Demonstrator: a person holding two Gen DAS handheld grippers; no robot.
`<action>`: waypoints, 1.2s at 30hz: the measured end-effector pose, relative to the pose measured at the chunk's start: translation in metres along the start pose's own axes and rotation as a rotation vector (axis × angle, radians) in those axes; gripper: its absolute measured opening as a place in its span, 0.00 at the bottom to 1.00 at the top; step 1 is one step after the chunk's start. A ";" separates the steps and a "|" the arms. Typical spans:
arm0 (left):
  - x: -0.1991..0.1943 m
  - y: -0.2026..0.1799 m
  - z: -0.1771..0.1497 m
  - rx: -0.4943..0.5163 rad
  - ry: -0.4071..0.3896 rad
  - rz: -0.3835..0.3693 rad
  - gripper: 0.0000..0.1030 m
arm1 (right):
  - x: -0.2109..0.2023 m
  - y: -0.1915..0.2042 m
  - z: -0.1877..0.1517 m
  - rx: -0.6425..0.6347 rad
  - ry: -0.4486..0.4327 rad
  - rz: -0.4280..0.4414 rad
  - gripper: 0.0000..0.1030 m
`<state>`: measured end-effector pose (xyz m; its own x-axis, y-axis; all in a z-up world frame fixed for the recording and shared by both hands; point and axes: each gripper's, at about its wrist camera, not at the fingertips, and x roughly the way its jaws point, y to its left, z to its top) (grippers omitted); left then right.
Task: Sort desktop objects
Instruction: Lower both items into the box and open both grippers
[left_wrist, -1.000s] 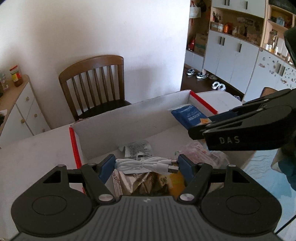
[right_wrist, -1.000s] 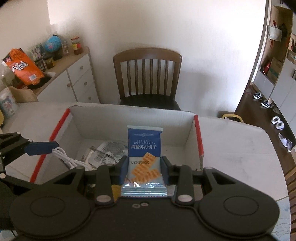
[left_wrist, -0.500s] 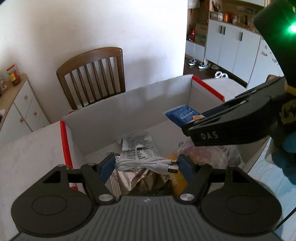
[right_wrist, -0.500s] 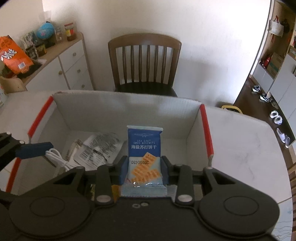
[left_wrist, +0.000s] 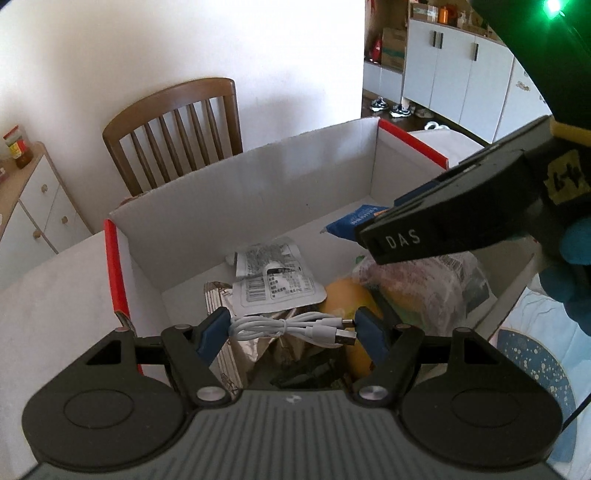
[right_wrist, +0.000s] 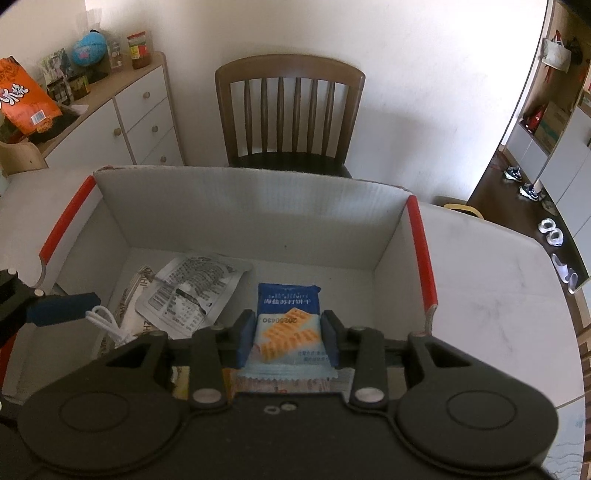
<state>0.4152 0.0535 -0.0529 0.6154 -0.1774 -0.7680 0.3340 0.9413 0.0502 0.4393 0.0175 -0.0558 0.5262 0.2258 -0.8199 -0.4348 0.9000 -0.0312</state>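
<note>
A: Left wrist view: the left gripper (left_wrist: 291, 330) is clamped on a coiled white USB cable (left_wrist: 291, 328), blue pads pressing both ends of the bundle, low in the centre of the frame.

B: And it hangs over the open white cardboard box (left_wrist: 258, 184) with the red-taped edges, above a silvery printed packet (left_wrist: 273, 277) and something orange (left_wrist: 351, 295) lying inside.

A: Right side of that frame, the right gripper (left_wrist: 384, 221) reaches in, a blue-gloved hand (left_wrist: 569, 284) behind it.

B: Over to the right wrist view. The right gripper (right_wrist: 288, 334) has a blue cracker packet (right_wrist: 288, 321) between its pads, lower centre of the frame. The packet looks tipped forward toward the box floor.

A: Are the pads pressing it?

B: They sit right at its sides, but I cannot tell whether they press on it.

A: At the left edge there, the left gripper's blue pad (right_wrist: 62, 308) shows with a loop of the cable (right_wrist: 105, 321) beside it, above the printed packet (right_wrist: 192, 288).

B: A wooden chair (right_wrist: 290, 110) stands behind the box, top centre.
</note>
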 end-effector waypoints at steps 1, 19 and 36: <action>0.000 0.000 0.000 -0.004 0.001 -0.001 0.72 | 0.001 0.000 0.000 -0.002 0.001 -0.001 0.37; 0.002 0.002 0.001 -0.027 0.030 -0.001 0.72 | -0.001 0.000 0.001 -0.008 0.003 0.009 0.53; -0.035 0.000 0.002 -0.063 -0.006 0.017 0.75 | -0.047 -0.007 -0.002 0.018 -0.055 0.020 0.58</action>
<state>0.3957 0.0593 -0.0248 0.6251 -0.1631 -0.7633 0.2783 0.9602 0.0228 0.4163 -0.0002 -0.0181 0.5572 0.2632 -0.7875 -0.4325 0.9016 -0.0046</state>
